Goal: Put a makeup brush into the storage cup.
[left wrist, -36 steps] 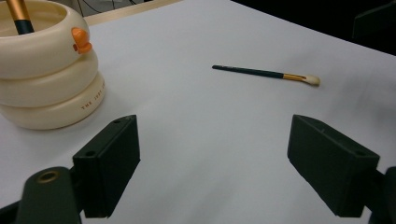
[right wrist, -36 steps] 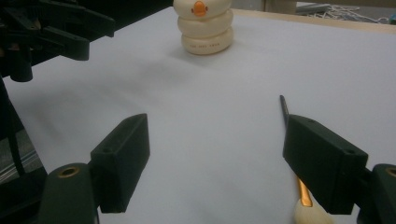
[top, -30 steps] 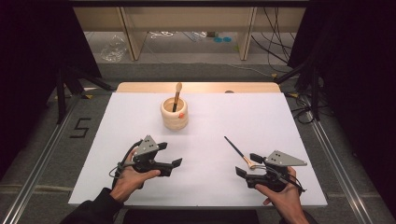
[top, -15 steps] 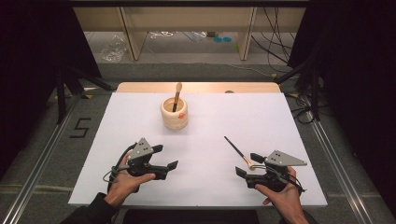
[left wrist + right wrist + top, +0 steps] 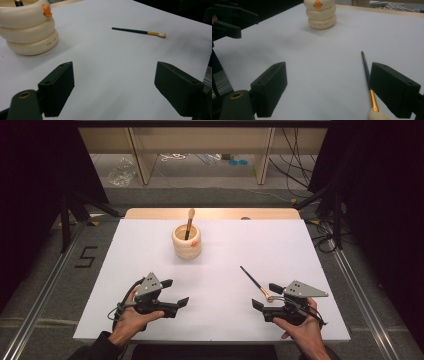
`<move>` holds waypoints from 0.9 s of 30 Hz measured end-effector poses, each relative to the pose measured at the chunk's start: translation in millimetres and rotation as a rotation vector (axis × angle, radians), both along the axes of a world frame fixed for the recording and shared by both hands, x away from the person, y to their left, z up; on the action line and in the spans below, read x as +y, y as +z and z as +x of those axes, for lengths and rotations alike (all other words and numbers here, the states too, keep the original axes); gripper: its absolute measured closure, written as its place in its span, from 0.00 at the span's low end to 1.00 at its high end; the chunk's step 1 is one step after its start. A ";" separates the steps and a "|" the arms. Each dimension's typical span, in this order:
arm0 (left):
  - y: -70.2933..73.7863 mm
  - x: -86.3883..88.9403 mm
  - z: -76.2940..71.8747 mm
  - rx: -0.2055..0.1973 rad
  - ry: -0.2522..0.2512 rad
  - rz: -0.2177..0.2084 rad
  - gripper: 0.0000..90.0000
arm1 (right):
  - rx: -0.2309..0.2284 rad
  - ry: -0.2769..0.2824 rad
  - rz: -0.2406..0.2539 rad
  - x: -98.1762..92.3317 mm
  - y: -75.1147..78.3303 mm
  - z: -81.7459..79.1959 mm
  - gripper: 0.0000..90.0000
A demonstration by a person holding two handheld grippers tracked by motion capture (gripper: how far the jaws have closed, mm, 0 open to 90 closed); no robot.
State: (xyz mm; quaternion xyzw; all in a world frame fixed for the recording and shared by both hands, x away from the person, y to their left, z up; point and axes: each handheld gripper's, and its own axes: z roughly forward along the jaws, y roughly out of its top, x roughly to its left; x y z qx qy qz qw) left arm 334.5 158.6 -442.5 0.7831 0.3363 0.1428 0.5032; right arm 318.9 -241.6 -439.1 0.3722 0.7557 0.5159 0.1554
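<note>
A cream ringed holder (image 5: 187,242) with an orange beak stands at the back middle of the white board (image 5: 300,250), with one brush (image 5: 189,220) upright in it. A second brush (image 5: 254,281) with a dark handle and pale tip lies flat at the front right. My right gripper (image 5: 265,296) rests over its tip end; the jaws have just been opening and stand open. In the right gripper view the brush (image 5: 366,72) lies on the board just inside the right jaw, untouched. My left gripper (image 5: 176,292) is open and empty at the front left, aimed between the holder (image 5: 30,30) and the brush (image 5: 138,31).
The board lies on a wooden table whose far edge (image 5: 210,213) shows behind it. Metal rails (image 5: 360,295) run along both sides. Cables (image 5: 300,175) and shelf legs are on the floor beyond, and a "5" mark (image 5: 86,256) is at the left.
My left gripper has drifted slightly toward the near edge. The right hand has stayed where it was, with the brush still lying by it.
</note>
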 end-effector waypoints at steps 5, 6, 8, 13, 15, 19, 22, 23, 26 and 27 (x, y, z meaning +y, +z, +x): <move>-2.4 -2.1 -3.8 -0.006 -0.016 0.016 0.18 | 0.016 -0.007 -0.046 -1.6 1.9 2.1 0.19; -2.8 -1.7 -4.2 -0.009 -0.020 0.027 0.18 | 0.021 -0.002 -0.042 -1.2 2.1 3.1 0.20; -3.8 -2.0 -5.1 0.000 -0.017 0.021 0.18 | 0.014 -0.007 -0.069 -1.4 2.5 5.6 0.20; -2.1 -2.7 -7.0 -0.012 -0.026 0.022 0.18 | 0.063 -0.012 -0.150 -1.0 4.4 14.2 0.20; -2.0 -2.5 -6.5 -0.016 -0.031 0.025 0.18 | 0.080 -0.004 -0.186 0.3 6.4 18.9 0.21; -2.1 -2.0 -5.6 -0.019 -0.036 0.028 0.18 | 0.112 -0.010 -0.236 1.9 10.0 29.5 0.23; -2.0 -1.0 -4.9 -0.022 -0.037 0.031 0.18 | 0.150 -0.014 -0.267 1.3 11.4 39.3 0.25; -2.1 -1.0 -5.0 -0.016 -0.033 0.028 0.18 | 0.163 -0.010 -0.277 0.8 11.3 42.9 0.25; -1.9 -1.0 -5.5 -0.016 -0.031 0.025 0.18 | 0.190 -0.003 -0.322 0.2 9.1 54.5 0.26; -1.8 -1.2 -5.7 -0.015 -0.029 0.023 0.18 | 0.218 0.010 -0.340 0.0 9.9 57.0 0.26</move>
